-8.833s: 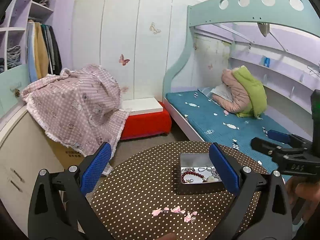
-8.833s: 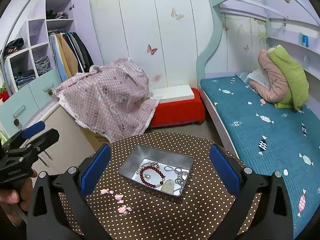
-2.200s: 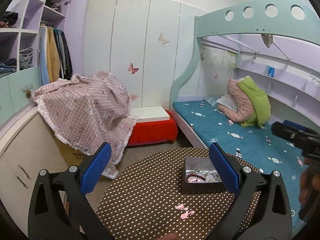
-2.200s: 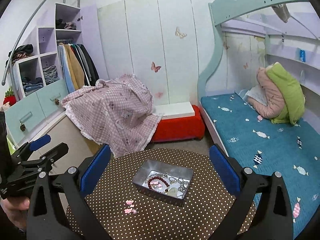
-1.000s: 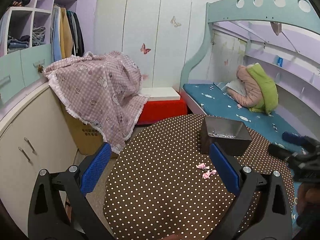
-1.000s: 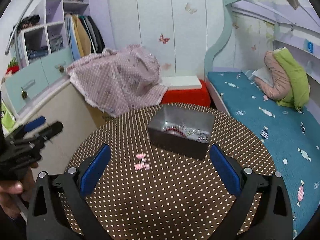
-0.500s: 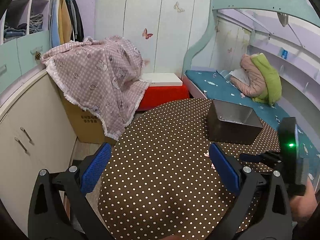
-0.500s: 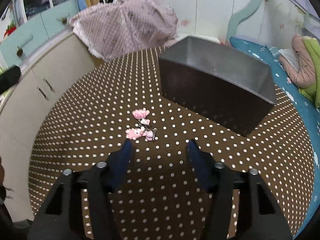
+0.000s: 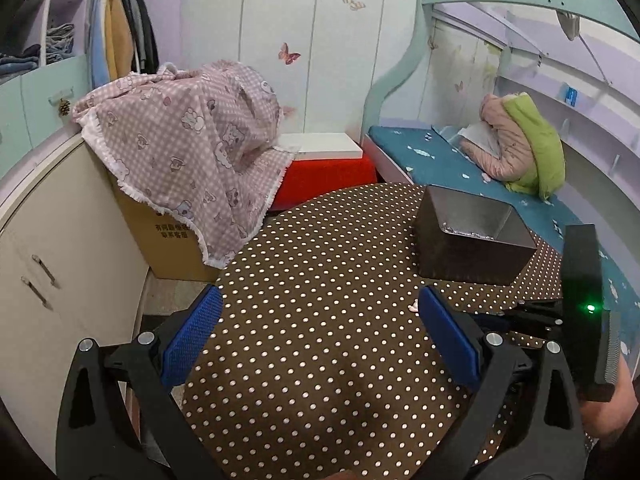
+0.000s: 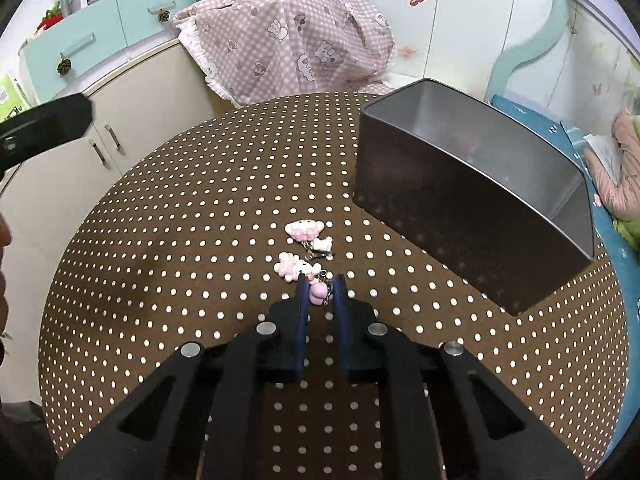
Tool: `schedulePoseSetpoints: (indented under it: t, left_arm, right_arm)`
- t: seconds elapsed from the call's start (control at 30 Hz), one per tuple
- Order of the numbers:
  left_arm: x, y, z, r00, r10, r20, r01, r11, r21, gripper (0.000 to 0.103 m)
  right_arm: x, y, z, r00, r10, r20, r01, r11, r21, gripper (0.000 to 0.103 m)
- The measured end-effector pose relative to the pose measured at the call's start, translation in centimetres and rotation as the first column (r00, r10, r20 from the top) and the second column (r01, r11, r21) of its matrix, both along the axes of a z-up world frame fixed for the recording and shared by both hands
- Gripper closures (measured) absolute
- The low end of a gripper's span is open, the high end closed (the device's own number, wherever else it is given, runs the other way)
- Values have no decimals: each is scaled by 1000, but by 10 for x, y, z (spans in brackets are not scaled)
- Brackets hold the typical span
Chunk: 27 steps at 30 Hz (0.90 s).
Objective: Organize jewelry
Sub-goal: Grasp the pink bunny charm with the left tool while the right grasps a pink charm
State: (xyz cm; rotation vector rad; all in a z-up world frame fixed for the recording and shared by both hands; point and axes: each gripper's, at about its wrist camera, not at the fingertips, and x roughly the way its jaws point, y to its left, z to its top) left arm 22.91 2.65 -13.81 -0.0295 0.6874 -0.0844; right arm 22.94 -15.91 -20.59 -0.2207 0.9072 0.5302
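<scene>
A pink charm bracelet [image 10: 303, 249] lies on the round dotted table [image 10: 180, 216] in the right wrist view, just left of the metal tin [image 10: 472, 184]. My right gripper [image 10: 320, 294] is low on the table, its jaws closed around the bracelet's nearest pink charm [image 10: 317, 294]. In the left wrist view my left gripper [image 9: 320, 340] is open and empty above the table [image 9: 320, 264]; the tin [image 9: 472, 240] stands at the right. The right gripper's body [image 9: 576, 320] shows beside it.
A cardboard box [image 9: 172, 240] under a pink checked cloth [image 9: 188, 136] stands behind the table. Cream cabinets [image 9: 48, 280] are at left, a red bench [image 9: 324, 176] behind, and a bed with a teal mattress [image 9: 440, 160] at right.
The right gripper dropped to the table, moved up to the bracelet and closed its jaws on the nearest charm. The left gripper lowered a little and stayed open.
</scene>
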Motion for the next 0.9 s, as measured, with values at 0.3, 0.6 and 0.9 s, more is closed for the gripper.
schedulePoseSetpoints:
  t: [0.3,0.6,0.9]
  left_arm:
    - [34,-49,-27,989,-136,-64,140,988,60,5]
    - [68,-96,-76,962,-197,-187,220,969,114,5]
    - [82,-99,-86,945,-224,-236,243,969,52,48]
  right_arm:
    - [-7,-45,3,992,-124,-21,125,992,27,92]
    - [-10,-75,5,983,-180,-28,181,982,60,92]
    - [-4,-80,11,983,-182,-31,184,978,96,92]
